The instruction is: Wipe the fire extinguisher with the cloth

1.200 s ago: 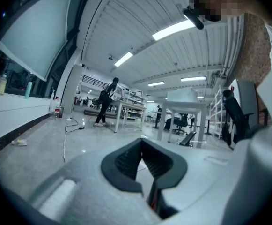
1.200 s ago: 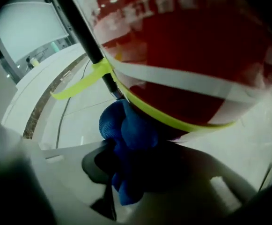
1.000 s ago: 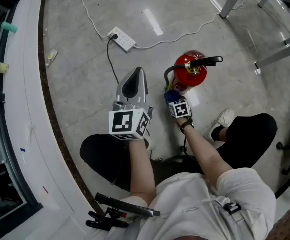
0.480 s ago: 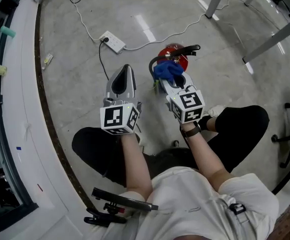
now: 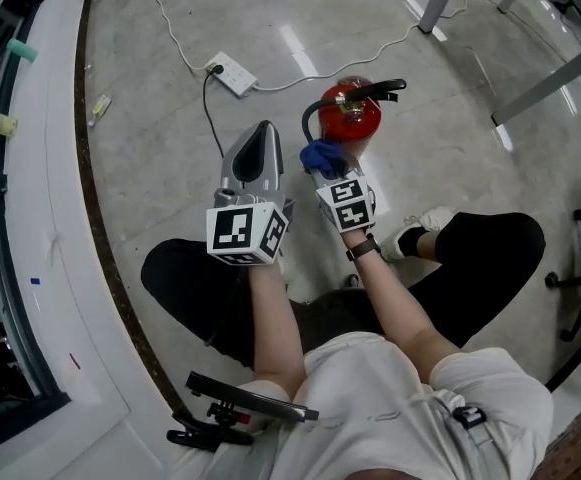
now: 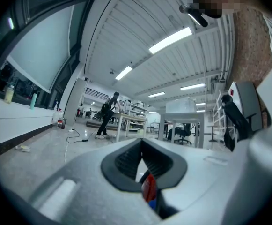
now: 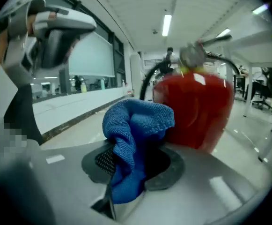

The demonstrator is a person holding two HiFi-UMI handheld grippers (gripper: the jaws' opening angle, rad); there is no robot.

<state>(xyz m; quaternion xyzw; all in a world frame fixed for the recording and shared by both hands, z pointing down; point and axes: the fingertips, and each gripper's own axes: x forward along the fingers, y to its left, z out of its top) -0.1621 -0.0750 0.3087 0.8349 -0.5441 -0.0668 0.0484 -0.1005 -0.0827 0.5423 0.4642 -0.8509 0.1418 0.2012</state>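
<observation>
A red fire extinguisher (image 5: 352,111) with a black lever and hose stands upright on the grey floor. In the head view my right gripper (image 5: 327,170) is shut on a bunched blue cloth (image 5: 321,155), which sits against the near left side of the cylinder. In the right gripper view the cloth (image 7: 136,125) sticks up from the shut jaws of my right gripper (image 7: 135,159), with the extinguisher (image 7: 197,108) just behind it. My left gripper (image 5: 266,130) hovers to the left of the extinguisher, shut and holding nothing. In its own view my left gripper (image 6: 143,148) shows a sliver of red through the pads.
A white power strip (image 5: 229,72) with a cable lies on the floor beyond the grippers. Metal table legs (image 5: 440,3) stand at the far right. A white ledge (image 5: 40,218) runs along the left. The person's shoe (image 5: 410,238) rests near the extinguisher.
The right gripper and the cloth rose over the extinguisher's top half a second ago, then came back down to its near left side. The left gripper has hardly moved.
</observation>
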